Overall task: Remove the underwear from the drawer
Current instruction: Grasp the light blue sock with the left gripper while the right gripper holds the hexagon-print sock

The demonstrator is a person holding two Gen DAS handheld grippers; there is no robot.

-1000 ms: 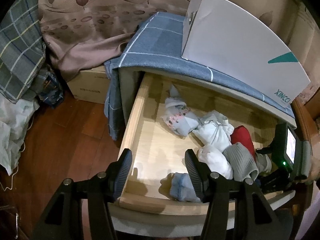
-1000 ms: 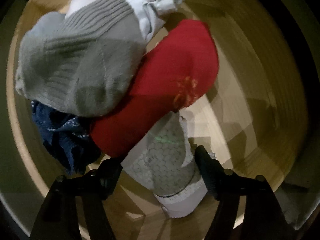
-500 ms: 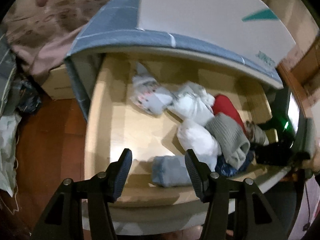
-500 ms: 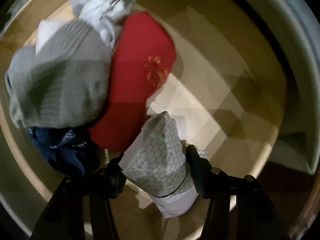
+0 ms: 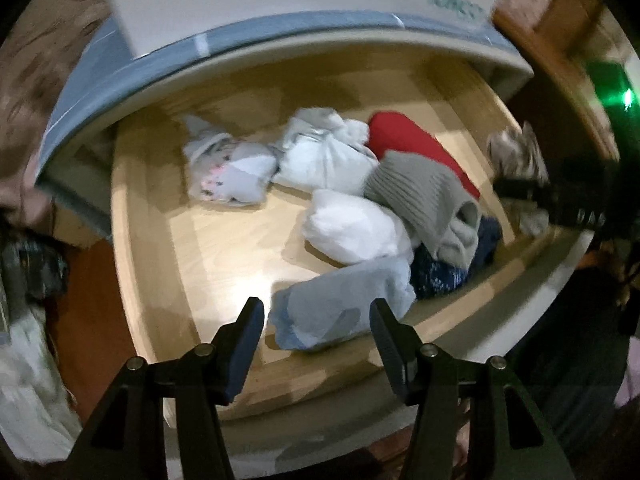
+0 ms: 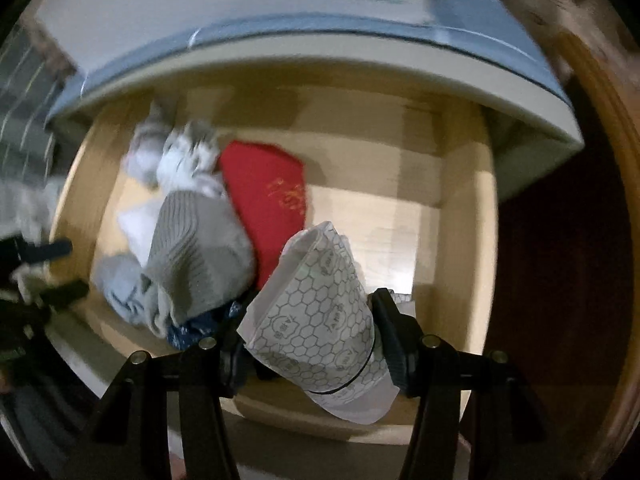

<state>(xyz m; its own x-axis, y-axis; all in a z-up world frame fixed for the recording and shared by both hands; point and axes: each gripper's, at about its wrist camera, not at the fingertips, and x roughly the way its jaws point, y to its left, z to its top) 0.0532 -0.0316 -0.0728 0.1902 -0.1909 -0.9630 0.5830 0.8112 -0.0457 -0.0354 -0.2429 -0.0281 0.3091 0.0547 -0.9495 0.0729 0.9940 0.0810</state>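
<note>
Right gripper (image 6: 306, 344) pinches the patterned underwear (image 6: 316, 316), lifted over the drawer's (image 5: 152, 280) front right corner, long axis running up and away from the jaws. Left gripper (image 5: 316, 344) spread, empty, over the front edge; a pale blue bundle (image 5: 340, 304) lies just ahead between its fingers. Count: one piece held, about seven bundles remaining, clustered centre to right.

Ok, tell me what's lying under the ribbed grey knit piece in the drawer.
A dark navy patterned garment pokes out beneath the ribbed grey knit piece, which also overlaps the red folded garment. Whatever else lies under it is covered.
</note>
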